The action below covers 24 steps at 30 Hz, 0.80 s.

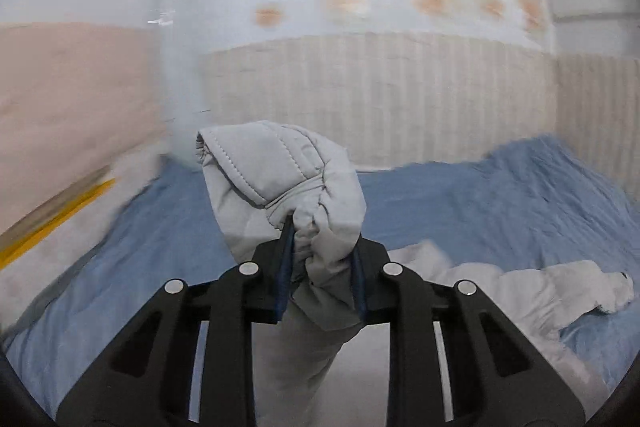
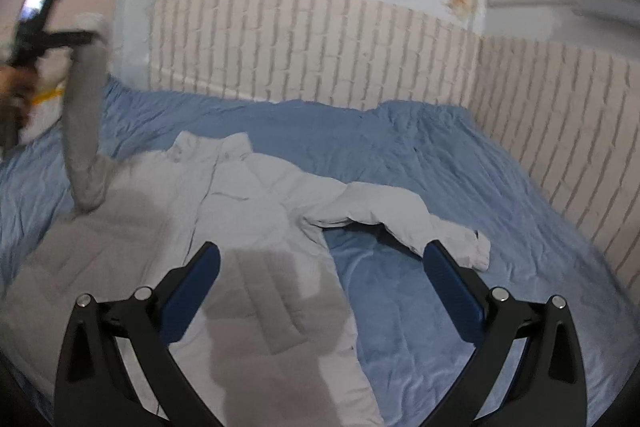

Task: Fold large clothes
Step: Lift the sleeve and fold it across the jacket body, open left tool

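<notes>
A: Where does the jacket [image 2: 248,211] lie?

B: Spread on its back across the blue bedspread [image 2: 420,155]; collar toward the brick-patterned wall [image 2: 320,43], hem toward the camera; its long axis runs from the wall down toward us.

A: And the left gripper [image 1: 322,259]?

B: Closed on a bunched cuff; in the left wrist view the blue pads pinch the grey padded sleeve end [image 1: 280,179], which folds over above the fingertips; the rest of that sleeve hangs down below the jaws.

A: So that sleeve is off the bed?

B: Yes; the right wrist view shows it lifted at the far left, the sleeve running up steeply from the jacket's shoulder to the left gripper; that part is blurred, so I cannot say more of the hand behind it.

A: The right gripper [image 2: 322,267]?

B: Jaws wide apart, nothing between them; it hovers above the jacket's lower body, touching no cloth.

A: What does the next move turn on?

B: I judge the raised sleeve has to cross the long axis, from the left side in over the chest; the other sleeve [image 2: 400,215] lies out flat to the right, its cuff just beyond the right fingers, so the right hand is plainly the nearer to it.
</notes>
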### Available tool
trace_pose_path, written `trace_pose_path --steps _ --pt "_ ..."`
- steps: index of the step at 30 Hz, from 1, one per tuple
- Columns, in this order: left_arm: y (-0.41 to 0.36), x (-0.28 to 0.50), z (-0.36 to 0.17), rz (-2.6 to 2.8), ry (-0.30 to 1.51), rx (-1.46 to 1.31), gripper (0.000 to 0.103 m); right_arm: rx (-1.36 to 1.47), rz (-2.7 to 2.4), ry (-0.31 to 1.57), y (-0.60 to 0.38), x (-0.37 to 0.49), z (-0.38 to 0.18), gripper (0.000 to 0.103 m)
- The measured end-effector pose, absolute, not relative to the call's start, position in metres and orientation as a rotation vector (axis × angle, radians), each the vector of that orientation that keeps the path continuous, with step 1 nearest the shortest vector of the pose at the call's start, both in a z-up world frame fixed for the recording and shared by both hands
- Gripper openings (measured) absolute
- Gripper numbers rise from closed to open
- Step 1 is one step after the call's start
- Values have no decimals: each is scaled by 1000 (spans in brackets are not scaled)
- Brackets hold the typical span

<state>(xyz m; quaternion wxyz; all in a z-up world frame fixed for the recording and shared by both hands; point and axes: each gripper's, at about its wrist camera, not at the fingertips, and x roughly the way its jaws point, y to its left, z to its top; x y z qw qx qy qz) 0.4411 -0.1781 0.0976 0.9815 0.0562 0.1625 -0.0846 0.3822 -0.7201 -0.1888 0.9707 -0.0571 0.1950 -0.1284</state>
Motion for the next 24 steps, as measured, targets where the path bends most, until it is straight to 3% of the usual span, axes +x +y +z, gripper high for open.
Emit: trace_pose_path --steps 3,6,8,10,15,18,24 --pt "-247 474 60 -282 400 109 27 -100 -313 418 -742 386 -197 101" --pt "-305 494 3 -388 563 123 42 -55 -337 454 -762 397 -206 101" --pt "-319 482 -17 -442 592 121 76 -23 -344 467 -770 401 -209 101" --pt "-310 464 -18 -433 546 124 100 -7 -349 464 -775 400 -210 101" --pt "-222 437 10 -341 524 48 100 8 -319 470 -769 404 -210 101" --pt "-140 384 23 -202 529 -4 100 3 -273 474 -760 412 -210 101" --pt "24 248 0 114 605 -131 100 31 -269 541 -779 405 -226 101"
